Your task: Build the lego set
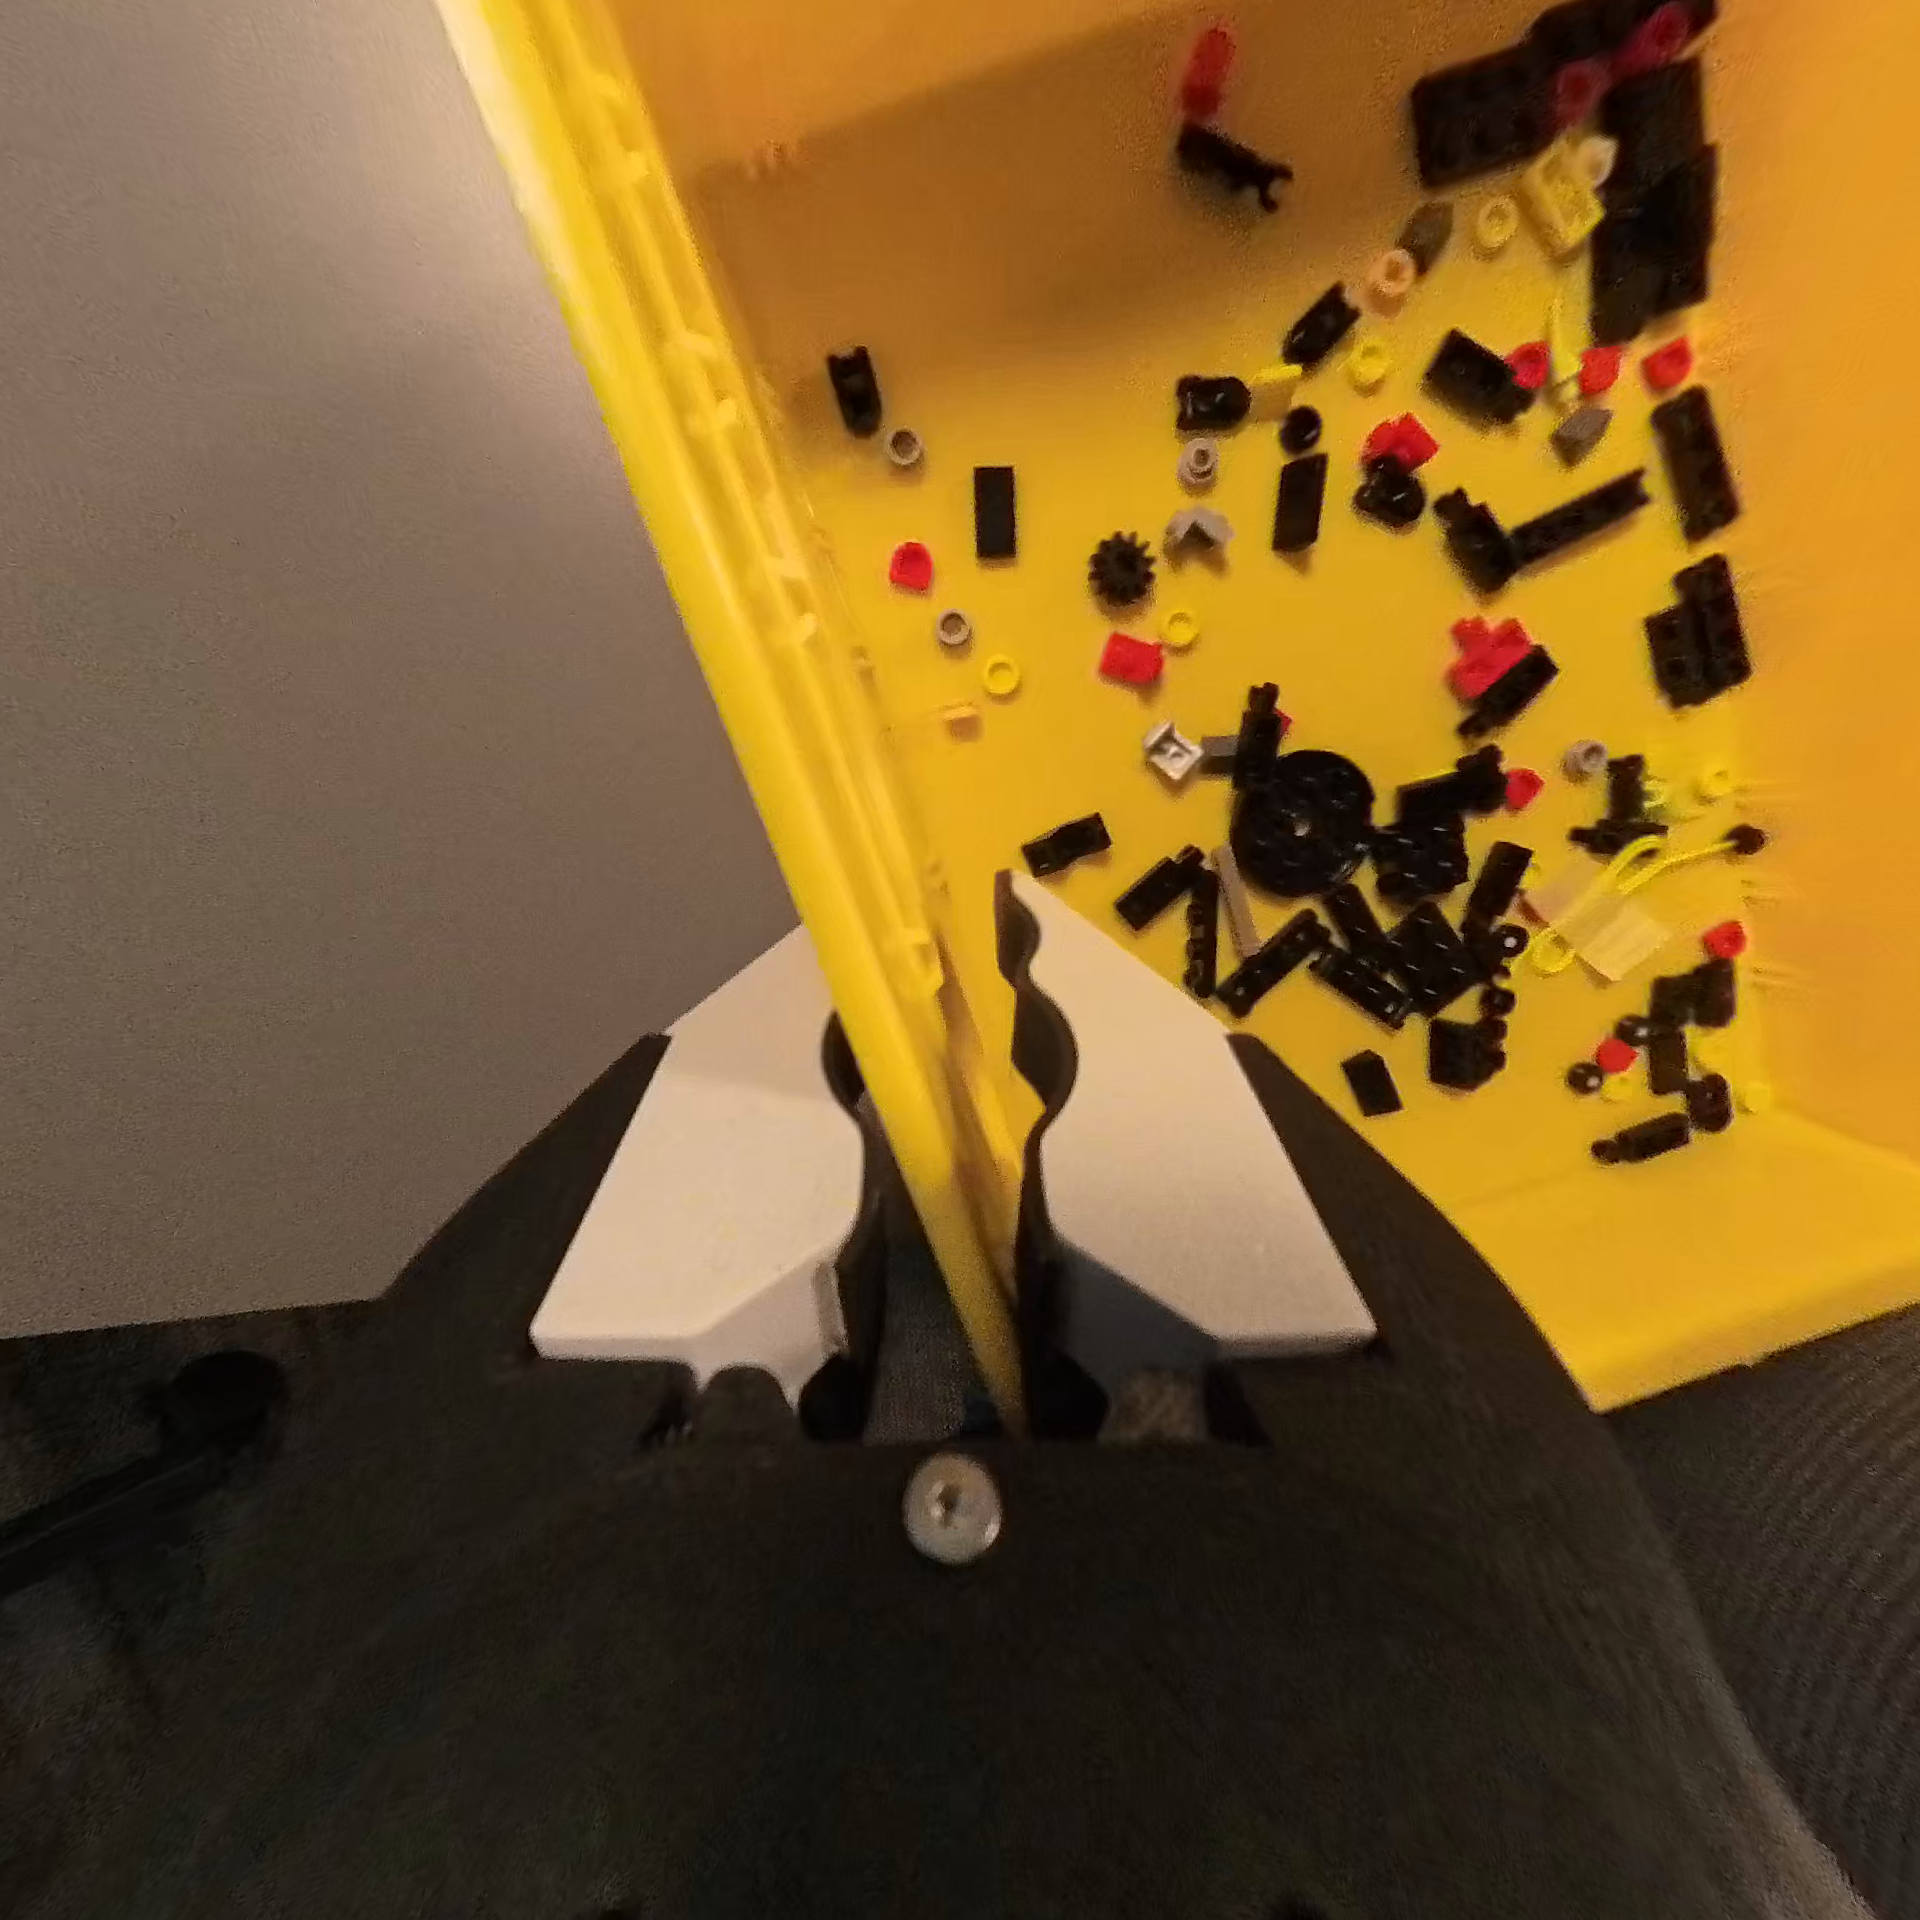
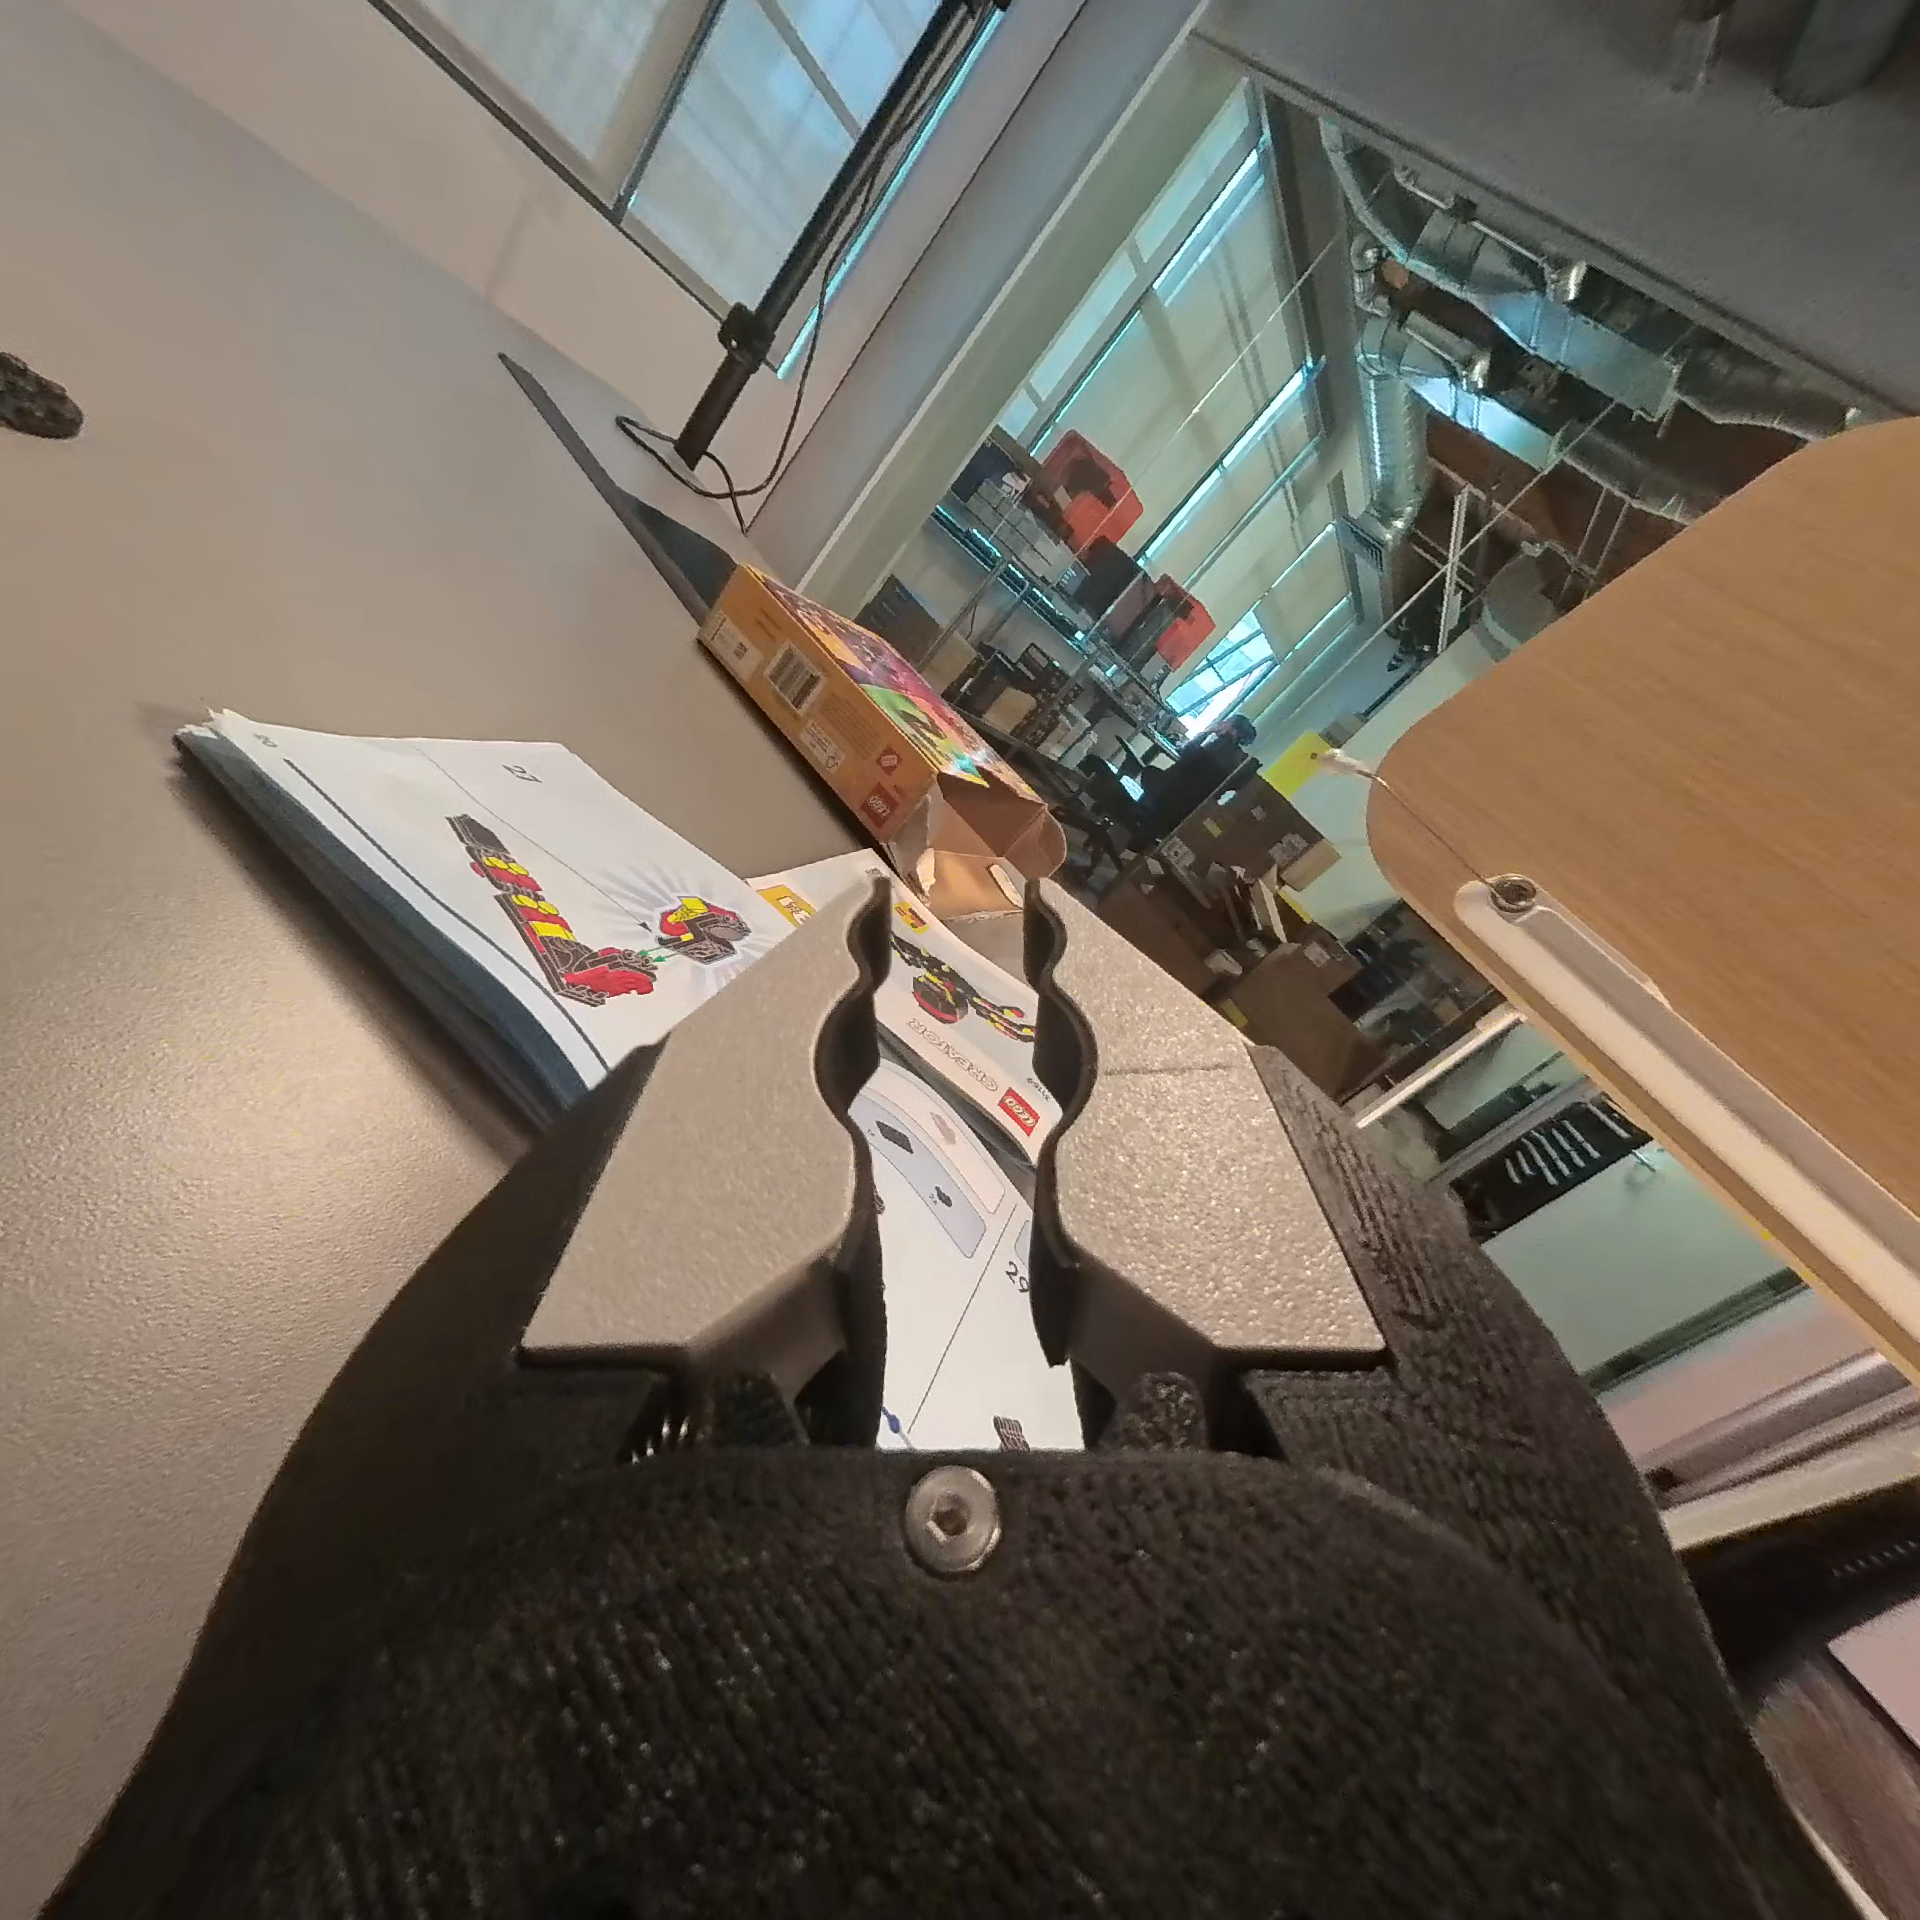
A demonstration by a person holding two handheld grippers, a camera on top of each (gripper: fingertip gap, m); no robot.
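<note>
Left gripper (image 1: 961, 1039) is clamped on the wall of the yellow tray (image 1: 727, 540). Loose bricks (image 1: 1351, 644) lie scattered across the tray floor, unassembled. Right gripper (image 2: 956, 914) is apart and empty, low over the open manual (image 2: 457, 862) on the table (image 2: 260, 520), near the box (image 2: 831, 707). No assembled model is visible; judged, most building remains.

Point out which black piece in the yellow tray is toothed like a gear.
The small black gear, beside the grey corner piece. Its rim has teeth; the larger black round plate has a smooth edge.
</note>
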